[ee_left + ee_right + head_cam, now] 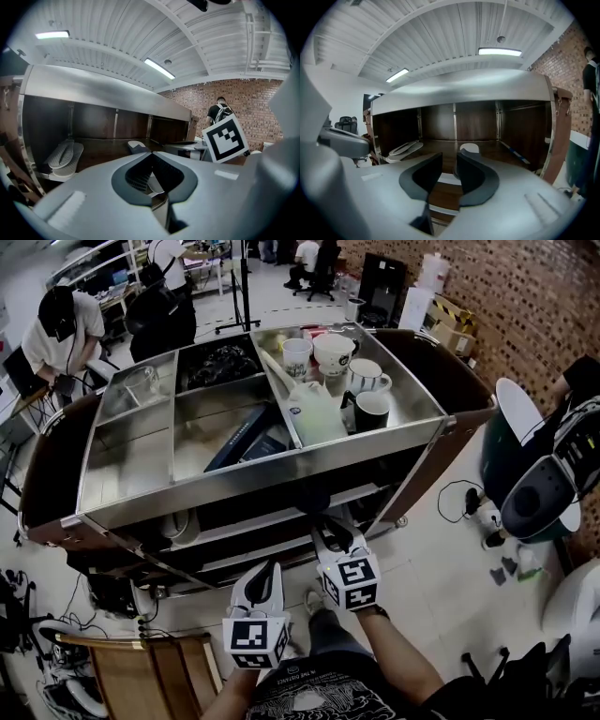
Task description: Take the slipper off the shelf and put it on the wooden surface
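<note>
**Slipper** (pixel 469 149): a single pale one, lying flat on the dark shelf (pixel 506 150) of the cart, just beyond the right gripper (pixel 449 159). It is not lifted. A pale strip shows in the gap between the jaws. We cannot tell whether it is the slipper's near end or the shelf's edge.

**Right gripper:** jaws apart, pads pressing on nothing.

**Left gripper** (pixel 150 153): jaws tip to tip, clenched on nothing, held back beside the right one.

**Also on the shelf:** a pair of slippers (pixel 405 148) at the left end, well apart from the single one.

**Risks, as we judge them:**
- If the pads close only on a thin edge of the sole, the slipper may pivot or slide out when drawn off the shelf.
- The steel top tray (pixel 281 474) overhangs the shelf, so lifting before the slipper is clear could knock it against the underside.
- The wooden surface (pixel 141 676) lies low at our left, so a weak pinch has to survive a swing across.

**What each view shows:**
- The head view shows the wooden surface, the tray with its mugs (pixel 370 376) and both grippers, but the tray hides the slipper.
- The right gripper view alone shows the slipper lined up with the open jaws.
- The left gripper view catches the same slipper (pixel 136 146) obliquely.
</note>
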`<state>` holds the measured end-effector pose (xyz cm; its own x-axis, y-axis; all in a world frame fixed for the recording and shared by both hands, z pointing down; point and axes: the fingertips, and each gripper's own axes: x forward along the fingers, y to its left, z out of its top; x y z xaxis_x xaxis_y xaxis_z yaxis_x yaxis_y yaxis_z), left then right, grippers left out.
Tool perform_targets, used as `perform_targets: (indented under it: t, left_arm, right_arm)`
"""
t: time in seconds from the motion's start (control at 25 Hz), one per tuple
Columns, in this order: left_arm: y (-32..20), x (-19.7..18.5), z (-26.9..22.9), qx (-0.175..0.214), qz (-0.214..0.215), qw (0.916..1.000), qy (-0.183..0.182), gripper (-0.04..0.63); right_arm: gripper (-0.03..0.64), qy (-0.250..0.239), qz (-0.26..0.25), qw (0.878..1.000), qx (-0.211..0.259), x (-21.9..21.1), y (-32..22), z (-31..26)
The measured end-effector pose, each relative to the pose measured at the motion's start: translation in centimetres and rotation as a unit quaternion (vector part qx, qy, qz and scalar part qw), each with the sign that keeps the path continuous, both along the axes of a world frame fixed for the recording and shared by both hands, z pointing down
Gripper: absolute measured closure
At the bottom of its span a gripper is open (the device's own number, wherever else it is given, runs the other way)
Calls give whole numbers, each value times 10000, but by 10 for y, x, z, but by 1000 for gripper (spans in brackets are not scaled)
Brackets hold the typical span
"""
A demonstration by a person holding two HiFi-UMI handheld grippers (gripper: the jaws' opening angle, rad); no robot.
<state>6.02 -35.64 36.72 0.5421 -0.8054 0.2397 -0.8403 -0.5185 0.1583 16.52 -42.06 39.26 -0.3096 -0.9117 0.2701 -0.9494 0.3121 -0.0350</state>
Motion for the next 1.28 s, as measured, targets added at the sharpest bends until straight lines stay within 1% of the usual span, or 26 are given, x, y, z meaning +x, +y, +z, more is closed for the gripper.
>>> perform_targets:
  t: [0.08,0.16,0.28,0.4,0.6,0.76,0.92,1.16,1.28]
  left_arm:
    - [-8,-2,0,33,-49,10000,-78,591]
    - [-16,-2,-1,91,-108,9998,-142,591]
    - [-27,0,-4,159,-187,9995,-201,591]
    - [-38,3,-1,181,-247,9993,-236,591]
    - [-55,6,6,203,-320,9987,-352,591]
    - [-70,6,13,169,-444,9982,-364,591]
    - [-74,6,14,164,-517,9979,-341,591]
    - [-72,-1,20,88,-654,9971,-368,591]
    - [-72,-4,24,61,-717,9966,-401,591]
  right_arm:
    - [529,95,-49,9999,-41,3,-19,9]
    - [493,220,-128,9996,-81,5,-38,16]
    - [491,426,-240,9987,-133,5,-65,24]
    - [491,481,-315,9982,-183,3,-83,30]
    - [491,547,-356,9975,-273,-1,-97,41]
    - [479,567,-396,9967,-424,-2,-105,51]
    - [449,683,-436,9946,-646,1,-119,61]
    - [414,707,-276,9931,-894,6,-142,76]
    - [414,783,-195,9910,-1064,9,-145,91]
